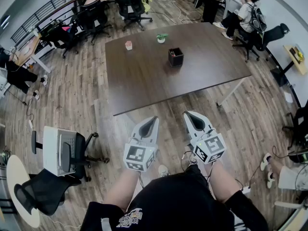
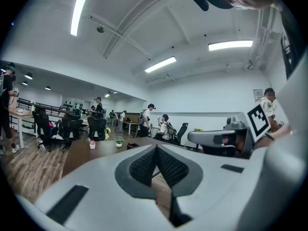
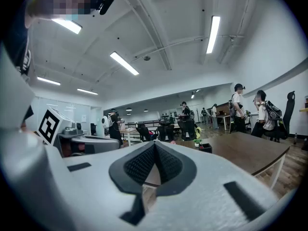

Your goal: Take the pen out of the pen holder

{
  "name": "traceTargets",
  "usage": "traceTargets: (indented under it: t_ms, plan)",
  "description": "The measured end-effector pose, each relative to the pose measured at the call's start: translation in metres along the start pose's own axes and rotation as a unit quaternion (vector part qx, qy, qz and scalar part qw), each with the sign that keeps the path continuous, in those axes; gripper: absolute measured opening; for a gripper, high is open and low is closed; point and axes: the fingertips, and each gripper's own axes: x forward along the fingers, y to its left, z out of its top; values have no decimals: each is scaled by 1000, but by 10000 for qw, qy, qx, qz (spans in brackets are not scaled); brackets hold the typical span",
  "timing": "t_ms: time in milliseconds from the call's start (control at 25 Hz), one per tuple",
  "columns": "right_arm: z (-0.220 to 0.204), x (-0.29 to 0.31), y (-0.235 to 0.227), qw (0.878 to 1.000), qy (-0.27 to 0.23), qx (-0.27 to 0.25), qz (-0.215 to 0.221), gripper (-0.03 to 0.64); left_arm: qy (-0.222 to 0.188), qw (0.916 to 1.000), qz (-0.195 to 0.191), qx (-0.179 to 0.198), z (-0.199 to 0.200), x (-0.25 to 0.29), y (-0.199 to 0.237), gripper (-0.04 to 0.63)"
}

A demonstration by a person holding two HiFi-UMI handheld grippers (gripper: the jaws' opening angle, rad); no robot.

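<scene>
Your left gripper (image 1: 153, 119) is clenched on nothing. In the left gripper view its two ribbed pads (image 2: 143, 166) meet at the tips, and only bare table and floor show past them. Your right gripper (image 1: 188, 114) is the same, with its pads (image 3: 141, 164) pressed together and nothing caught between them. You hold the two side by side in front of your body, jaws pointing away from you, the left one on the left and the right one just beside it. Both hang over the wooden floor (image 1: 72, 95), short of the near edge of the dark brown table (image 1: 144, 81).

The pen holder (image 1: 175, 57) is a black, open-topped square box. It stands upright on the far half of the table, slightly right of the middle and well apart from both grippers. It is untouched, and at this size you cannot make out the pen inside it. Beyond it, nearer the far edge, sits a small potted plant (image 1: 161, 38), and left of the plant a small pink and white cup (image 1: 128, 45). All three stand apart from one another.

On the near left of the floor is a black office chair (image 1: 67, 153), with more chairs past the far edge of the table. At the far right a person (image 1: 243, 13) with a backpack sits by the wall.
</scene>
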Motion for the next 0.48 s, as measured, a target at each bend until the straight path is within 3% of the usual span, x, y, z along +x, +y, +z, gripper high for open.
traceTargets:
  t_ms: [480]
  plan:
    - [3,-9,-9,9999,-87,79,26,6,-15,10000,5,12,-1,6,-11,5]
